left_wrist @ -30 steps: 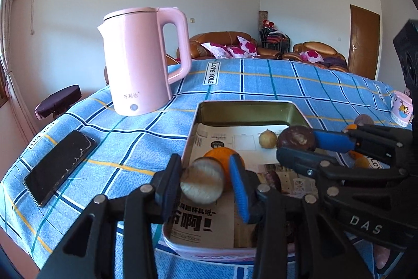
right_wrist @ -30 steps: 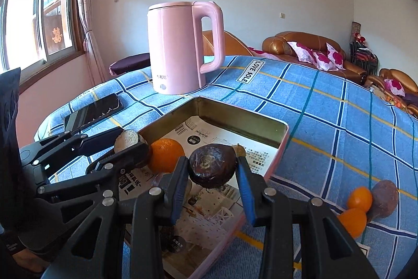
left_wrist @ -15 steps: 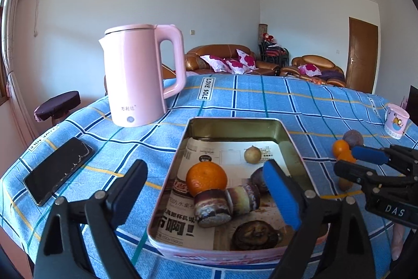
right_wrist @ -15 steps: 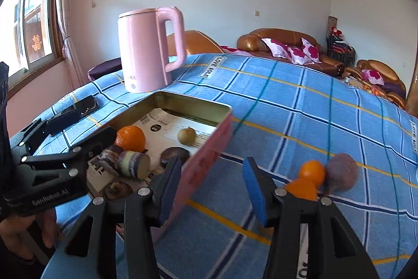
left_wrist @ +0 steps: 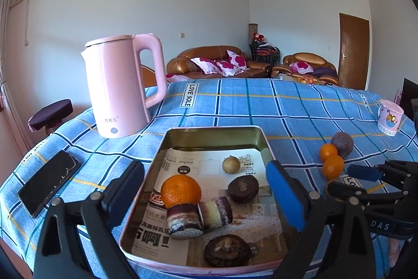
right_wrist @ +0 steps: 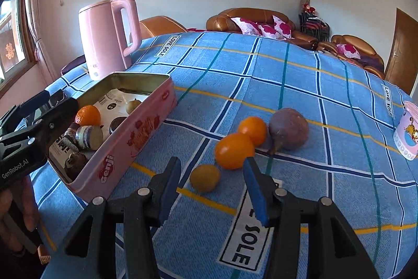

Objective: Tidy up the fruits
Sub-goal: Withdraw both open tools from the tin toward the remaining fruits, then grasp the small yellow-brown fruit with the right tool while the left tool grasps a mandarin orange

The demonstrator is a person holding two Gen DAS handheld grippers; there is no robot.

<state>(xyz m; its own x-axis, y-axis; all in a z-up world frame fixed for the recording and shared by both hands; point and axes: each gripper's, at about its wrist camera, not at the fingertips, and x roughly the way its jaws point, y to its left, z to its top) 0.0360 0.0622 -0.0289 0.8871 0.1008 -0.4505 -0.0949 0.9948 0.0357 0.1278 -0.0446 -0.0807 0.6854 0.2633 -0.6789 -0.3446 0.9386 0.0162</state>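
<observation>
Both pieces are now lying released in the tin point(left_wrist: 263, 140); left gripper point(left_wrist: 206, 196) jaws are spreading empty, right gripper point(right_wrist: 213, 187) jaws parted, nearing the yellow fruit point(right_wrist: 204, 177), lower centre.

The left tool point(left_wrist: 205, 186) hangs over the tin point(left_wrist: 265, 141), its jaws opening, with nothing between them. In the tin lie an orange point(left_wrist: 181, 191), two cane pieces point(left_wrist: 199, 215), two dark fruits and a small pale one. Right of the tin, on the tabletop point(left_wrist: 261, 106), two small oranges point(left_wrist: 330, 160) touch a purple fruit point(left_wrist: 342, 144).
</observation>
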